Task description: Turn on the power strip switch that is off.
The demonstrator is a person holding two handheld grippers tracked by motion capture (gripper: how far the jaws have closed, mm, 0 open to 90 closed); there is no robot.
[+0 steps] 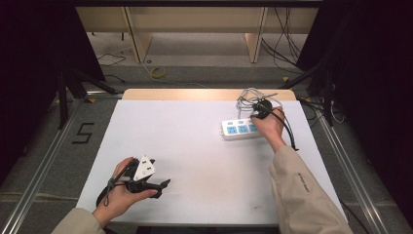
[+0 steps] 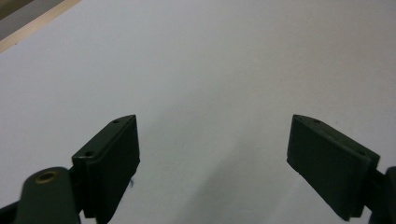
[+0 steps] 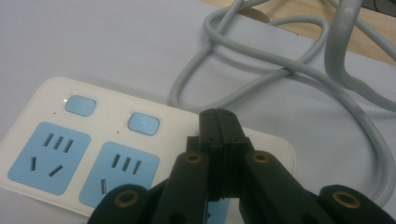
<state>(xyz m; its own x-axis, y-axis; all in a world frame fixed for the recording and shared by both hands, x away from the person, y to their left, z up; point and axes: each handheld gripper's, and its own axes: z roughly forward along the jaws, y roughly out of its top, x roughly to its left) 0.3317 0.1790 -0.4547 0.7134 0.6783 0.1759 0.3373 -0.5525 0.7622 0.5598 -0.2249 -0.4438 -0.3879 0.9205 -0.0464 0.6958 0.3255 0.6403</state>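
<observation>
Room: dark surround, grey floor with loose cables and a taped "5" (image 1: pixel 83 132) at the left of the high view; light wooden furniture at the top of the frame.
Surface: white counter (image 1: pixel 195 146) with a wooden strip along its far edge.
Power strip (image 1: pixel 238 129): right of centre in the high view, lying flat on the counter; white body, blue sockets, each with a blue switch (image 3: pixel 144 123) above it. In the right gripper view it occupies the lower left.
Cord (image 3: pixel 289 70): grey, looped on the counter behind the strip, upper right of the right gripper view.
Right gripper (image 1: pixel 263 110): over the right end of the strip; fingers (image 3: pixel 208 135) pressed together with nothing between them, tips directly over the strip's top face. Contact cannot be confirmed.
Left gripper (image 1: pixel 157 187): lower left of the high view, well apart from the strip; fingers (image 2: pixel 112 158) spread wide over bare counter, holding nothing.
Handling, judged: rigid plastic shell, light, smooth and likely to slide on the counter when pushed. The cord is stiff yet bendable and would drag behind the strip.
Hold point, judged: across the narrow width of the body, clear of sockets and switches.
Containers: none in view.
</observation>
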